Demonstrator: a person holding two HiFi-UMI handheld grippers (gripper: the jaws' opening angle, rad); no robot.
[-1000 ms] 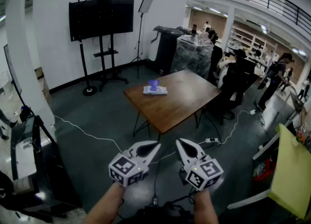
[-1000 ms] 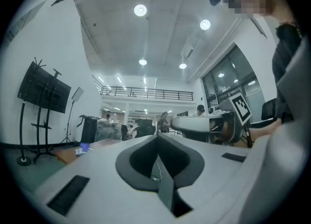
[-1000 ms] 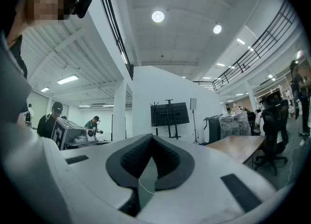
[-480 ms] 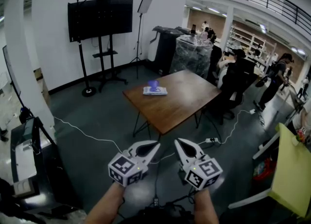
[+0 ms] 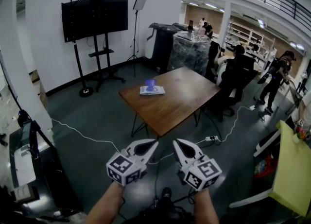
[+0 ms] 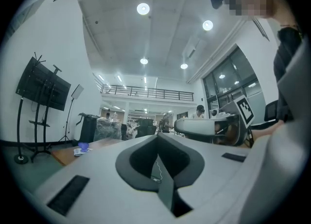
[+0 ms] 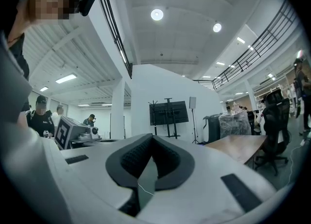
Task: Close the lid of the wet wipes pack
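The wet wipes pack [image 5: 151,90] lies flat near the far left corner of a brown wooden table [image 5: 180,102], several steps ahead of me. Its blue lid [image 5: 150,83] stands raised above the pack. Both grippers are held low in front of me, side by side and pointing level towards the table. My left gripper [image 5: 154,144] is shut and holds nothing; so is my right gripper [image 5: 177,143]. In the left gripper view the pack [image 6: 81,148] is a small shape far beyond the closed left gripper [image 6: 158,138]. The right gripper [image 7: 151,138] view shows only the table's edge [image 7: 238,146].
A black screen on a wheeled stand [image 5: 95,16] is at the back left, a wrapped pallet [image 5: 192,48] behind the table. Cables [image 5: 87,138] run across the dark floor. People and a black chair [image 5: 238,79] are at the table's right. A yellow board [image 5: 289,174] leans at right.
The whole scene has slid slightly left and down in the head view as I moved towards the table. Both grippers keep the same shut pose side by side.
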